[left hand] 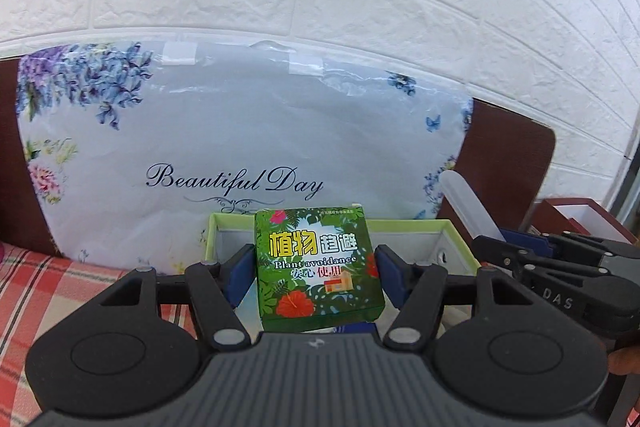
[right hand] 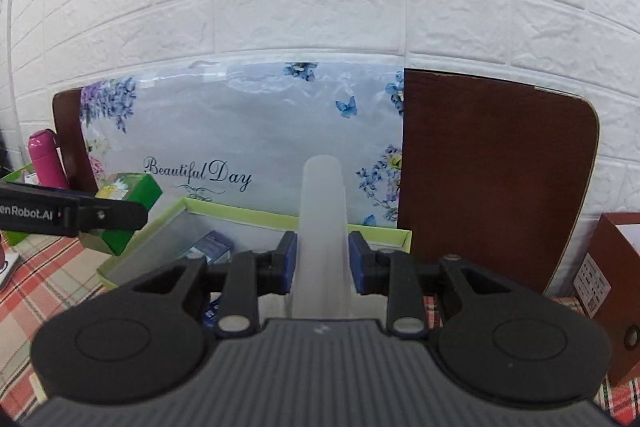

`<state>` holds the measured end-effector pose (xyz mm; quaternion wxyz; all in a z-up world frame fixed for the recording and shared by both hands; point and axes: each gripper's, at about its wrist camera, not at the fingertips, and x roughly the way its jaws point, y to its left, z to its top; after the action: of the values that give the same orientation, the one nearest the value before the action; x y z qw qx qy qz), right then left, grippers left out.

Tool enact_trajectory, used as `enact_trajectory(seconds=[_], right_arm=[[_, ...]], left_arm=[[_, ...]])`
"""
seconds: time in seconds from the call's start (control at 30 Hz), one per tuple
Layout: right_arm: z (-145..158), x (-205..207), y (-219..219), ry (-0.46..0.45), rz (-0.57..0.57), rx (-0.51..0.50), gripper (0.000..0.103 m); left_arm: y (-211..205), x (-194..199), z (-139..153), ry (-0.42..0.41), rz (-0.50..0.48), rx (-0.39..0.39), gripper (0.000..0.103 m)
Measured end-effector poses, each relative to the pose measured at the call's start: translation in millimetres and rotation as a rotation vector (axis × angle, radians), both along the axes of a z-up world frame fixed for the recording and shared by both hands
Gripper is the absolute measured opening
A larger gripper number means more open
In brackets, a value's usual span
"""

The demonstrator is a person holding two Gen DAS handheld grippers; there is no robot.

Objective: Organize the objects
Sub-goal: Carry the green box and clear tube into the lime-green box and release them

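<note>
My left gripper (left hand: 310,267) is shut on a green box (left hand: 318,267) printed "Plant avoidance" and holds it over the open light-green tray (left hand: 412,225). From the right wrist view the same green box (right hand: 124,203) hangs at the tray's left end in the left gripper (right hand: 108,215). My right gripper (right hand: 322,259) is shut on a translucent white tube (right hand: 322,227), upright over the tray's near rim (right hand: 376,229). The tube (left hand: 464,203) and right gripper (left hand: 500,251) show at the right in the left wrist view. A small blue box (right hand: 210,247) lies inside the tray.
A floral "Beautiful Day" bag (left hand: 240,155) leans on a brown board (right hand: 488,179) against the white brick wall. A pink bottle (right hand: 46,159) stands far left. A brown open box (right hand: 608,275) stands at right. The table has a red plaid cloth (left hand: 60,279).
</note>
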<state>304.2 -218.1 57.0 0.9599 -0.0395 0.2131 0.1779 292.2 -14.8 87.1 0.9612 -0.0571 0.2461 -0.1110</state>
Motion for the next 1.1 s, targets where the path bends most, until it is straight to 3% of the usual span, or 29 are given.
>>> enact_trajectory(seconds=[0.13, 0.2, 0.27, 0.33, 0.47, 0.67, 0.83, 0.97, 1.1], right_arm=[[-25, 21, 8, 0.026, -0.011, -0.045, 0.028], [-41, 27, 10, 0.053, -0.011, -0.069, 0.041], [-52, 24, 10, 0.04, -0.016, -0.087, 0.071], [-54, 18, 6, 0.025, -0.004, -0.081, 0.077], [-39, 0, -4, -0.02, -0.018, -0.024, 0.102], [8, -38, -20, -0.074, -0.067, 0.123, 0.103], [32, -88, -26, -0.091, -0.047, 0.182, 0.103], [36, -132, -30, -0.094, -0.023, 0.202, 0.103], [27, -175, -33, -0.076, -0.026, 0.211, 0.103]], left_arm=[[-2, 18, -16, -0.026, 0.012, 0.003, 0.07], [-3, 23, -28, -0.004, 0.021, 0.028, 0.085], [-1, 24, -37, 0.014, 0.04, 0.056, 0.085], [4, 22, -43, 0.024, 0.038, 0.064, 0.085], [13, 12, -38, 0.027, 0.046, 0.038, 0.085], [10, -27, -10, 0.009, 0.051, 0.034, 0.085], [3, -76, 5, 0.037, 0.054, 0.055, 0.085], [0, -120, 3, 0.022, 0.046, 0.082, 0.087], [-2, -155, -9, 0.058, 0.049, 0.113, 0.087]])
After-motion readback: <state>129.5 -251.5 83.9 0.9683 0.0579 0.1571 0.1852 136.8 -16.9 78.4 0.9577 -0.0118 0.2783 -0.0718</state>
